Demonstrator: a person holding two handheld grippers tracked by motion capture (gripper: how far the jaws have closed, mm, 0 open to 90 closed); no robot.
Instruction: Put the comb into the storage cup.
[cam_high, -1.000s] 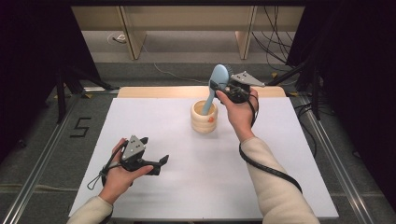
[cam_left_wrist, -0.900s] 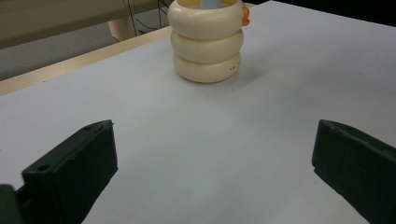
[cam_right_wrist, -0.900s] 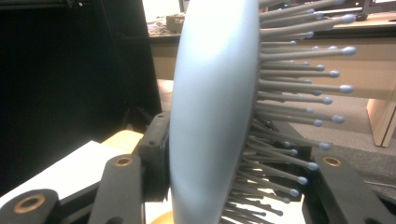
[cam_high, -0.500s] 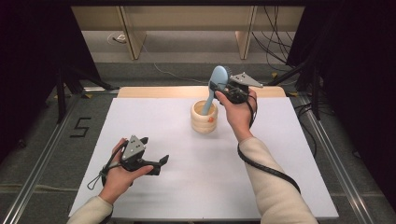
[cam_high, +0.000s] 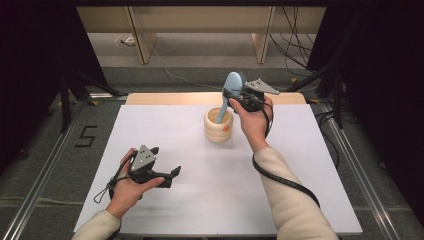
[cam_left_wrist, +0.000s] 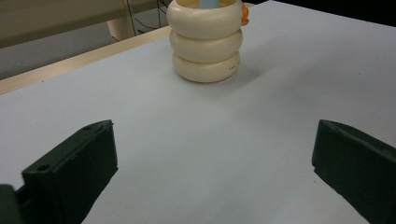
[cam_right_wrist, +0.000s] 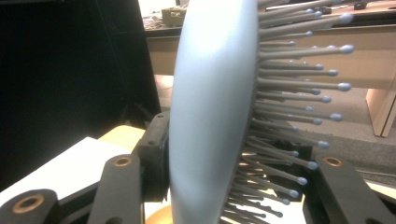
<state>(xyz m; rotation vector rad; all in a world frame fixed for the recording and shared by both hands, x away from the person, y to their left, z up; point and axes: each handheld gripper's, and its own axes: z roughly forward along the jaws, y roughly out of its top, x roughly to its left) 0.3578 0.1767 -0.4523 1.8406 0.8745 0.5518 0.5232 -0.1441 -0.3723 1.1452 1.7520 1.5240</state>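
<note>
A light blue hairbrush (cam_high: 229, 92) was held by its head in the right gripper (cam_high: 239, 96), whose jaws were closed on it; in the right gripper view the smooth back of the head (cam_right_wrist: 210, 112) was pressed by one jaw and the bristle side (cam_right_wrist: 285, 116) faced the other. The handle of the brush was lowered into a cream, three-ringed holder (cam_high: 218, 126) that stood on the white table (cam_high: 210, 200), towards its far edge. The long axis of the brush was tilted, with the head up and to the right of the holder and the handle slanting down into the holder's mouth. The holder thus lay directly below and slightly to the left of the right gripper, which was much the nearer of the two. It was judged that the coming move depended on this slant: the brush would have to be lowered or released along it for the handle to settle inside.

The left gripper (cam_high: 165, 176) was rested near the table's front left, its jaws held wide apart with nothing between them, and was pointed towards the holder (cam_left_wrist: 205, 42), well apart from it.

A small orange mark (cam_high: 226, 128) was seen on the holder's side; tiny print low on the holder could not be read. A figure "5" (cam_high: 86, 136) was marked on the floor to the left of the table
</note>
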